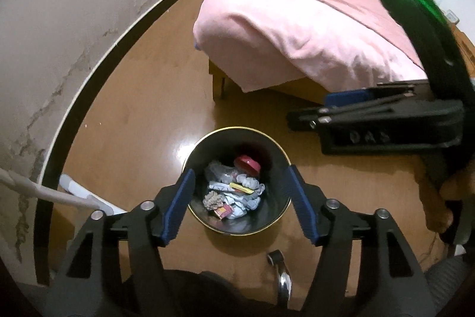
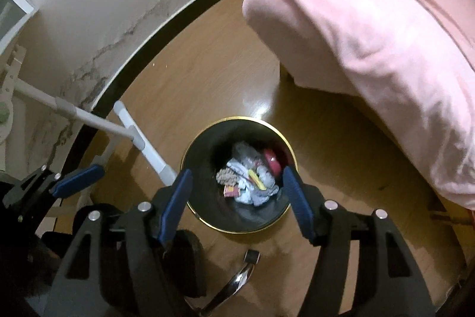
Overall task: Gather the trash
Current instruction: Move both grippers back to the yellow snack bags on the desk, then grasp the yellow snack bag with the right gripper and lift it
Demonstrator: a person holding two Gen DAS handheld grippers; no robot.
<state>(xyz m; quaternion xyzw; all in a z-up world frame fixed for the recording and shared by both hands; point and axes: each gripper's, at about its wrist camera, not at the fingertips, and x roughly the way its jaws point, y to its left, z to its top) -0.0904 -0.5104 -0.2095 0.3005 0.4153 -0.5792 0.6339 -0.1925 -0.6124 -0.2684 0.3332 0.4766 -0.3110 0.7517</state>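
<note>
A round black bin (image 1: 236, 228) with a gold rim stands upright on the floor, holding crumpled paper (image 1: 237, 199), a red lid (image 1: 247, 164) and wrappers.

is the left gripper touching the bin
Apart. In the left wrist view the left hand-held gripper hangs open above the bin, nothing between its pads; the right wrist view shows it off to the side, clear of the rim.

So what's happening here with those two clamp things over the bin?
A person is tidying a bedroom, holding a two-finger gripper in each hand. Both the left gripper and the right gripper hang open and empty above a black bin on the wooden floor beside a bed with a pink cover. The bin already holds crumpled paper, a small box and something red.
</note>
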